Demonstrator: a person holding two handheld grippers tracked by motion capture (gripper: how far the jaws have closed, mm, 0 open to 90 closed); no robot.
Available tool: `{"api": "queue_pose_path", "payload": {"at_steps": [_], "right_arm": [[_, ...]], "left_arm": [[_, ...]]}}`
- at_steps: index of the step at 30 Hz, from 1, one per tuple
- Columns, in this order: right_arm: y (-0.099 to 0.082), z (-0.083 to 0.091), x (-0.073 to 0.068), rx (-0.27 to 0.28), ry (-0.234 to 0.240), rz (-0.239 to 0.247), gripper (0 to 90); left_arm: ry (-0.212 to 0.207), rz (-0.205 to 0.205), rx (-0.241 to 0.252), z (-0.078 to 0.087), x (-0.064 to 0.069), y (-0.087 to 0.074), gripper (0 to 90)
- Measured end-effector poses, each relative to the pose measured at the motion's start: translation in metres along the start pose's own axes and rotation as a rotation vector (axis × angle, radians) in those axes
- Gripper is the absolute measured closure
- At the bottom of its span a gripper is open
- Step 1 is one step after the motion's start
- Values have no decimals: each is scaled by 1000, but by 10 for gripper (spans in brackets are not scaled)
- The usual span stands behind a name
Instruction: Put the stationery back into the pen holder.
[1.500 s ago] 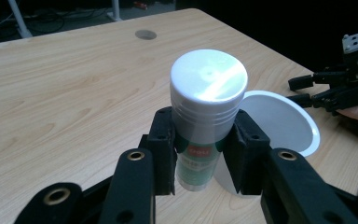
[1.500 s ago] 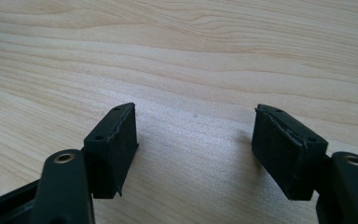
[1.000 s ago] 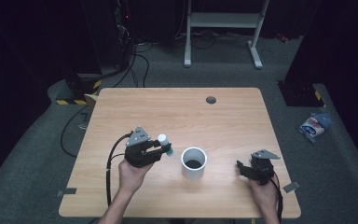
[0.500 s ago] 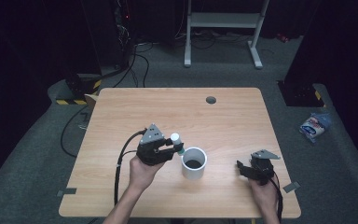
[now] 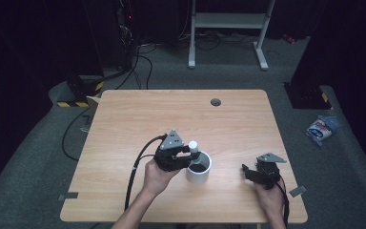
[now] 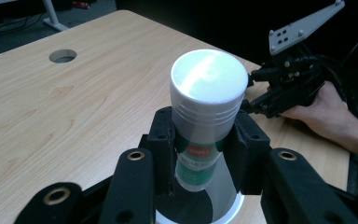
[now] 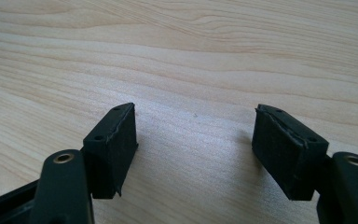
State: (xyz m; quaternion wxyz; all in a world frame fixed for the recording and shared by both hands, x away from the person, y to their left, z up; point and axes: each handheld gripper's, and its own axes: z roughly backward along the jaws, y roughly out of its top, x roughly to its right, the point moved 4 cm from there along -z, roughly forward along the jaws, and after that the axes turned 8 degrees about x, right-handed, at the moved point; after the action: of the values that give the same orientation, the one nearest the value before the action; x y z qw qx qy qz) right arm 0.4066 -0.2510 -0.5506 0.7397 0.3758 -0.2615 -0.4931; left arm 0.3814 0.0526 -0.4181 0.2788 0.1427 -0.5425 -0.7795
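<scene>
My left gripper (image 5: pixel 187 153) is shut on a small white-capped bottle (image 5: pixel 193 145) with a green label. It holds the bottle upright over the left rim of a white cup (image 5: pixel 199 167) near the table's front middle. In the left gripper view the bottle (image 6: pixel 206 100) stands clamped between the two black pads (image 6: pixel 163 140), its lower end above the cup's dark opening (image 6: pixel 189 212). My right gripper (image 5: pixel 247 171) rests low at the front right of the table. In the right gripper view its jaws stand wide apart with bare wood between them, so this gripper (image 7: pixel 198 144) is open.
The wooden table (image 5: pixel 138 119) has a round cable hole (image 5: pixel 215 102) at the back right. A cable (image 5: pixel 136 169) trails from the left gripper toward the front edge. On the floor lie a packet (image 5: pixel 320 130) at the right and a metal stand (image 5: pixel 228 21) behind.
My left gripper has carried the bottle to the right, from beside the cup to over its rim. The right gripper has kept still.
</scene>
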Motion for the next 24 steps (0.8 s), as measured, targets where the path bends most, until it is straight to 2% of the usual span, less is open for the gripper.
{"api": "queue_pose_path", "payload": {"at_steps": [6,9,17,22,24], "right_arm": [[0,0,0,0,0,1,306],[0,0,0,0,0,1,307],[0,0,0,0,0,1,306],[0,0,0,0,0,1,306],[0,0,0,0,0,0,306]], "left_arm": [[-2,2,-25,-11,1,-7,654],[-1,19,-29,-15,1,-12,653],[12,-26,-61,-25,6,-21,653],[15,-2,-60,-29,6,-28,653],[24,-8,-61,-29,6,-30,652]]}}
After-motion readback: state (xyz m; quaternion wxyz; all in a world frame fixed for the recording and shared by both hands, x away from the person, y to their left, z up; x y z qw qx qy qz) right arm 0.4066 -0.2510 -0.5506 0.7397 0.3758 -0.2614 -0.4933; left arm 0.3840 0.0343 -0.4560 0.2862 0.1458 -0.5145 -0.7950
